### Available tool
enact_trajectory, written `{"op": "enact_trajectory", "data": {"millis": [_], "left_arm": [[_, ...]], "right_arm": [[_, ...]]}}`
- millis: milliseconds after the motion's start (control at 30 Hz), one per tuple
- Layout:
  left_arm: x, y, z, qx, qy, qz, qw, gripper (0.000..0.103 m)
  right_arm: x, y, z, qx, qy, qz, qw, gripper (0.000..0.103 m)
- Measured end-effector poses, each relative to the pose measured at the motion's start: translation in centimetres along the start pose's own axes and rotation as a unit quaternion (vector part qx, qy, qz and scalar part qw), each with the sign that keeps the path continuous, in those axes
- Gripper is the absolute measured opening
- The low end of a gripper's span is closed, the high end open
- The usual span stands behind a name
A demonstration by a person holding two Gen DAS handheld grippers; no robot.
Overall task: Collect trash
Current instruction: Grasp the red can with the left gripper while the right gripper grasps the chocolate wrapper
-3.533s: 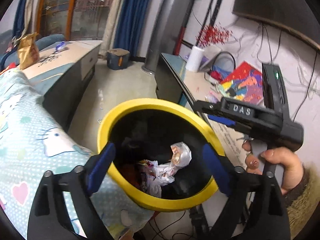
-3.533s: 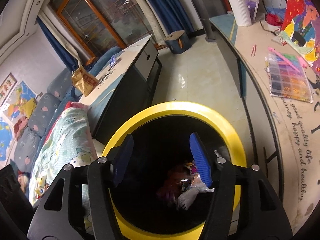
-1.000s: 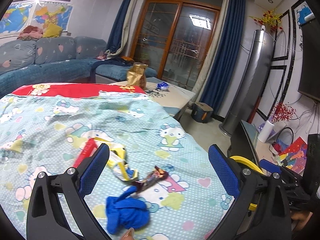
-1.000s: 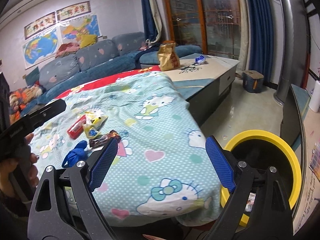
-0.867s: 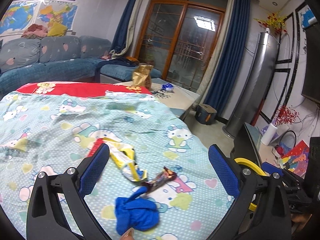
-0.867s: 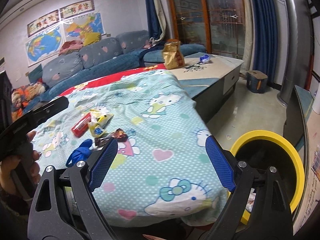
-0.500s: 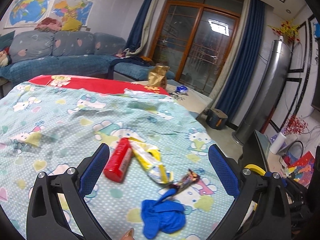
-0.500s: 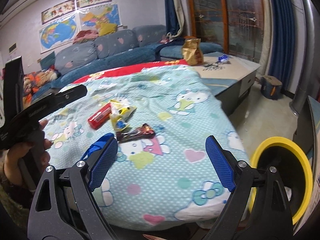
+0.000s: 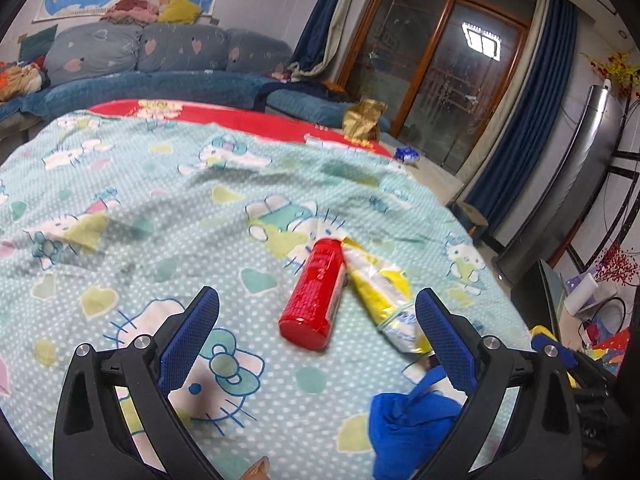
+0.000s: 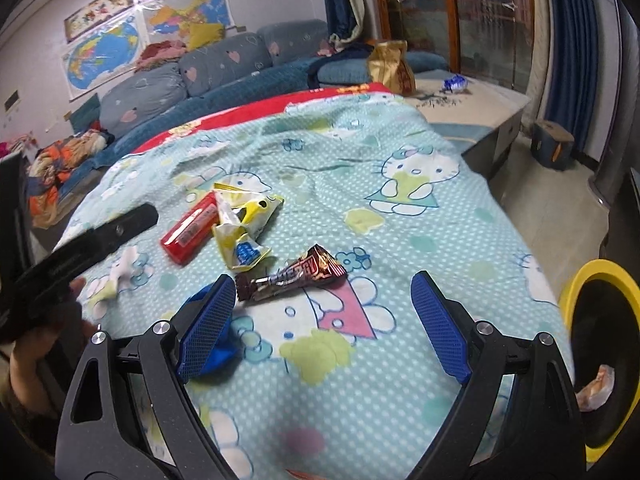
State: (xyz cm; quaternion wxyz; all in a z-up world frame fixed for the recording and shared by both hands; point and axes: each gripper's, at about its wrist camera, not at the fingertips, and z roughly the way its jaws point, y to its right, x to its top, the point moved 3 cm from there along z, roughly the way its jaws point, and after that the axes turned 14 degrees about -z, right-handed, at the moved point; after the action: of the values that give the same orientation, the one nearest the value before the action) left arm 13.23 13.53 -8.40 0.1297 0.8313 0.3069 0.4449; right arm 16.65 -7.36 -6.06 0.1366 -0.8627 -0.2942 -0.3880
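So both grippers are hanging over the bed right now, and neither one has anything in it. The left gripper [image 9: 314, 332] has its blue pads spread wide apart over the Hello Kitty bedspread [image 9: 160, 200], with a red tube-shaped package [image 9: 314, 292] lying right between the fingers and a bit ahead of them. Touching the red one on its right side is a yellow and white snack wrapper [image 9: 384, 296], the two of them fanning out from a shared top end. Down by the right finger there's a crumpled blue bag [image 9: 408, 424], bottom of the left wrist view, partly tucked behind that finger. The right gripper [image 10: 320, 320] is just as wide, jaws apart and empty, pointing at a brown candy bar wrapper [image 10: 292, 274] that lies just ahead of the fingertips, nearer the left pad. Further out from it sit the yellow wrapper [image 10: 244, 224] and the red package [image 10: 190, 230], side by side and touching. The blue bag [image 10: 220, 348] peeks out behind the left pad here. Off the edge of the bed on the far right is the yellow-rimmed trash bin [image 10: 576, 284], black inside, with a bit of crumpled paper [image 10: 596, 388] showing in it. At the left edge of that same view you can see a hand [image 10: 36, 344] holding the other gripper's black handle.
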Motion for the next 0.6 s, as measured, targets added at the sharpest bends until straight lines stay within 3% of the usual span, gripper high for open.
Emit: {"op": "enact_trajectory", "data": {"millis": [67, 233, 333, 600], "left_arm": [[-0.1, -0.4, 0.8, -0.001, -0.013, -0.008, 0.9999, 0.095], [0.1, -1.1, 2.6, -0.007, -0.039, -0.031, 0.9987, 0.077], [0.0, -1.4, 3.9, -0.003, -0.062, -0.044, 0.9971, 0.071], [-0.3, -1.2, 4.9, 0.009, -0.077, -0.04, 0.9962, 0.061]], "right_arm": [[0.3, -0.1, 1.4, 0.001, -0.013, 0.003, 1.0, 0.081], [0.5, 0.0, 4.1, 0.009, -0.039, 0.025, 0.999, 0.077], [0.1, -0.1, 6.1, 0.016, -0.067, 0.038, 0.997, 0.069], [-0.6, -0.2, 6.1, 0.015, -0.054, 0.03, 0.998, 0.044]]}}
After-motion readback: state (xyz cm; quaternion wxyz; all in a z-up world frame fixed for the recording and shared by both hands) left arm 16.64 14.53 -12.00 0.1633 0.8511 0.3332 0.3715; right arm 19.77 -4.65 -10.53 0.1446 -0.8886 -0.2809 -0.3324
